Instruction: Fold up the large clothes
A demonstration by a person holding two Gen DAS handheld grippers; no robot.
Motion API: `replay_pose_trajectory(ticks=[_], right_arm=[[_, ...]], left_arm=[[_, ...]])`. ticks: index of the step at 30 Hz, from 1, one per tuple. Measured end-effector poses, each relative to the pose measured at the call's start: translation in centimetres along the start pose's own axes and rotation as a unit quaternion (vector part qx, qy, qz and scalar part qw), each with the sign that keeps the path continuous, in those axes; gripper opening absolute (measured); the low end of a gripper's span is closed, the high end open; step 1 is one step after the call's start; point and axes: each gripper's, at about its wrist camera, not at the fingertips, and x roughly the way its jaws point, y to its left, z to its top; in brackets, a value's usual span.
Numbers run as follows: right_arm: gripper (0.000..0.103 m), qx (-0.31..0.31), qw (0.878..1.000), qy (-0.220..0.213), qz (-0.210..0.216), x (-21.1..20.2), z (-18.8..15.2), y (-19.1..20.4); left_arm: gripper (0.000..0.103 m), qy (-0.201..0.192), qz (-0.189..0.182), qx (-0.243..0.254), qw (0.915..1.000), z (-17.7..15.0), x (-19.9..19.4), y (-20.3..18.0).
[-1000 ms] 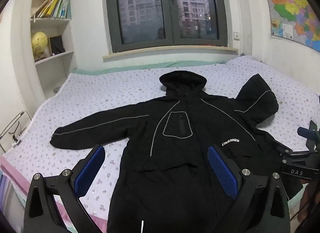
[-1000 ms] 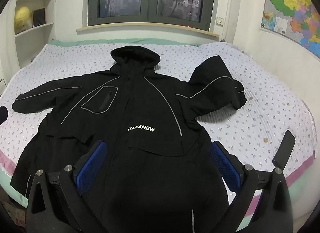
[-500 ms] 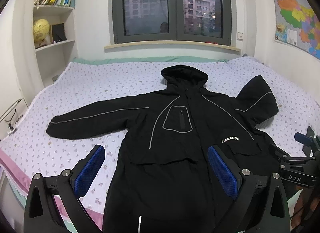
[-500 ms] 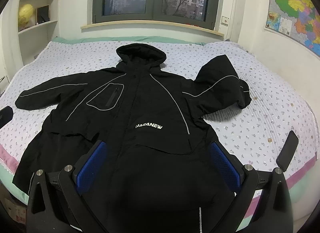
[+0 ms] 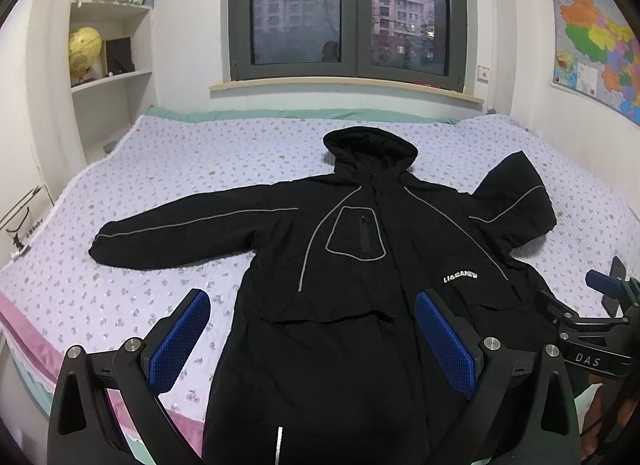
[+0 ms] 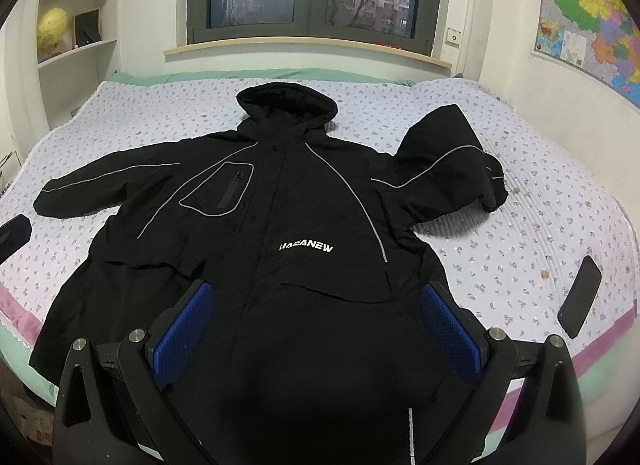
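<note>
Item count, both wrist views:

- Jacket (image 6: pixel 288 233): 1, black, hooded. Sleeves: 2. Chest pocket with zip: 1. White logo print: 1.
- Bed (image 6: pixel 520 225): 1, with floral cover.
- Grippers: 2. Left gripper (image 5: pixel 312 339) and right gripper (image 6: pixel 320 335), each with 2 blue pads (4 pads in all).
- Phone (image 6: pixel 580 297): 1 dark slab on the bed (a second dark object at the left edge of the right wrist view, cannot identify).
- Window (image 5: pixel 348 13): 1, with 2 panes.
- Wall map (image 6: pixel 588 13): 1.
- Globe (image 5: pixel 84 51): 1, yellow.
- Bookshelf (image 5: pixel 112 77): 1; books too blurred to count.
</note>
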Motion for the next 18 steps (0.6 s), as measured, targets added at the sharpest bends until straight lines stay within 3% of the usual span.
replay_pose_trajectory(ticks=[13, 18], right_arm=[[0.103, -0.010, 1.000, 0.006, 0.003, 0.4, -0.1, 1.5], [0.103, -0.015, 1.000, 0.009, 0.004, 0.8, 0.1, 2.1]], left_arm=[[0.102, 0.008, -0.001, -0.017, 0.9998, -0.3, 0.5, 1.3], [0.102, -0.008, 0.015, -0.002, 0.9998, -0.2, 0.3, 1.3]])
